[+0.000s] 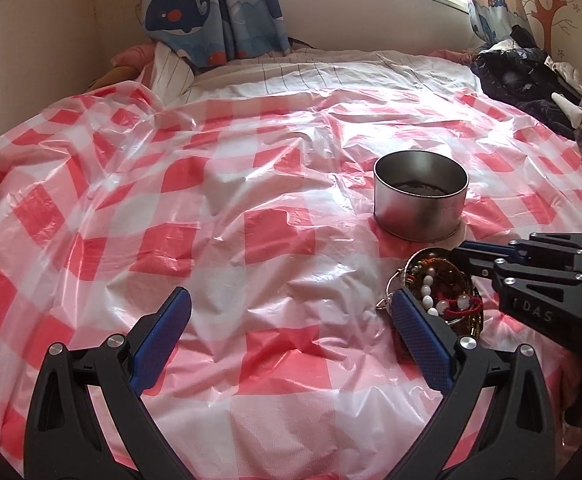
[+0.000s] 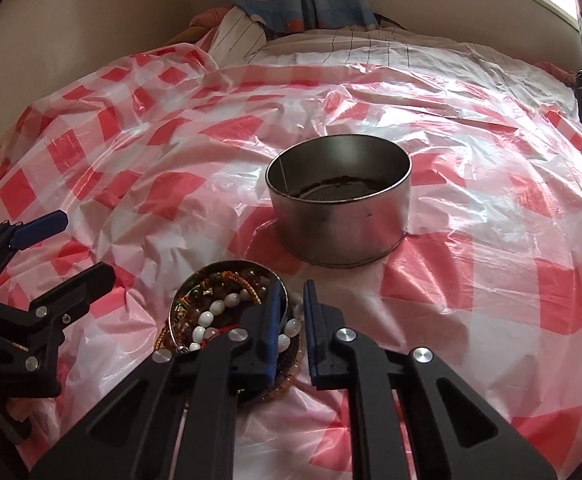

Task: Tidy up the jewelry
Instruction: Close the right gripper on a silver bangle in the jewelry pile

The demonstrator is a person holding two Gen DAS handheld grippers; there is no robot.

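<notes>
A small round lid [image 2: 227, 272] full of jewelry, with white beads [image 2: 211, 314], brown beads and a red cord, sits on the red-checked plastic sheet. It also shows in the left wrist view [image 1: 441, 284]. A round metal tin [image 2: 341, 204] stands open just behind it, also in the left wrist view [image 1: 421, 196]. My right gripper [image 2: 293, 292] is nearly shut, its jaws astride the lid's near-right rim. My left gripper [image 1: 287, 304] is open and empty, left of the lid.
The checked plastic sheet [image 1: 211, 200] covers a bed. Dark clothes [image 1: 531, 80] lie piled at the back right. Whale-print curtains [image 1: 215, 12] and a window are behind the bed.
</notes>
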